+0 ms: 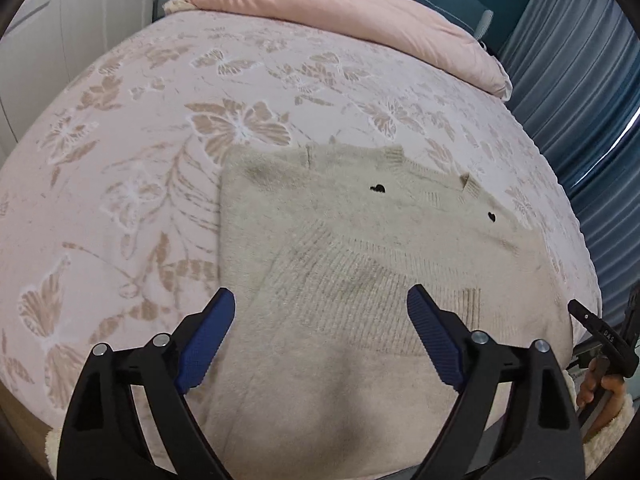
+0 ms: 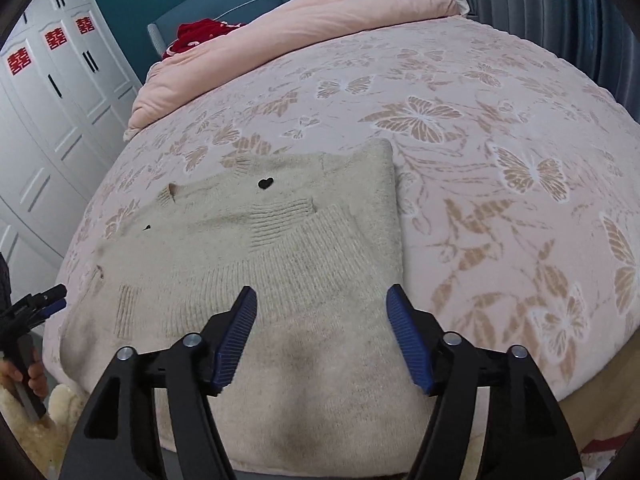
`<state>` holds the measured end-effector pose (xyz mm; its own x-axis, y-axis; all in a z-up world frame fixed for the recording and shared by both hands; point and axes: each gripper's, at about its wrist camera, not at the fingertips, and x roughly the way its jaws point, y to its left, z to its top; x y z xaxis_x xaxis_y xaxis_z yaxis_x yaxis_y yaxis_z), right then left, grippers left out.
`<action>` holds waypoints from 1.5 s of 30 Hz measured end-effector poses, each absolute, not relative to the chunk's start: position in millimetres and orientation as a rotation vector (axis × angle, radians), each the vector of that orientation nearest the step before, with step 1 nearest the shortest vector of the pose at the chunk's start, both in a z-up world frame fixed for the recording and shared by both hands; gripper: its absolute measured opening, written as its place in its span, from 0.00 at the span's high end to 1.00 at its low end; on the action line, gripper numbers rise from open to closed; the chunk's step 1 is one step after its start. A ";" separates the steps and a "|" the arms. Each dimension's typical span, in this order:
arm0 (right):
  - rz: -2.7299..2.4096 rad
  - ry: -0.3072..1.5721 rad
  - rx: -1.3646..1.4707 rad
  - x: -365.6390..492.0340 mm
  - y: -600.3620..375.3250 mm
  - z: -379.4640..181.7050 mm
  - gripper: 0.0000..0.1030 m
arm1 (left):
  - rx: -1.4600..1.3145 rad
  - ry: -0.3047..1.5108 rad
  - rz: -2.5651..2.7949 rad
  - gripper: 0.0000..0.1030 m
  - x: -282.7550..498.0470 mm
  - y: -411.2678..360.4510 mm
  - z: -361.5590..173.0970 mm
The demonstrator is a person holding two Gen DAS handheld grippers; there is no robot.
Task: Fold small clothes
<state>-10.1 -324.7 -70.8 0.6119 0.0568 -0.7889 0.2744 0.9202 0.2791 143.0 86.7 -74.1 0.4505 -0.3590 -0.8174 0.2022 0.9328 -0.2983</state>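
Both claws, the left claw [image 1: 320,320] and the right claw [image 2: 322,316], hover open and empty over the beige sweater [image 1: 360,240] spread on the bed [image 1: 120,160], where a shallow pinch risks catching one fuzzy layer and dragging the fold crooked.

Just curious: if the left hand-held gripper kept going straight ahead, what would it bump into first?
Most likely the beige sweater spread on the bed; the open left hand-held gripper points down onto its knit, though depth is hard to judge.

Open bedspread [image 2: 500,208] flanks sweater [image 2: 304,280] both sides; rolled pink quilt [image 2: 320,24] blocks far end.
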 end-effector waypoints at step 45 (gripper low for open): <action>0.086 1.028 0.346 -144.2 -307.0 -38.5 0.93 | -0.334 1.109 -0.267 0.93 1.0 180.5 -41.4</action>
<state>-144.2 -307.0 -38.5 0.5180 0.2306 -0.8237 0.0912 0.9426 0.3212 1.0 180.5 -41.4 0.4226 -0.3724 -0.8262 0.0437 0.9190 -0.3919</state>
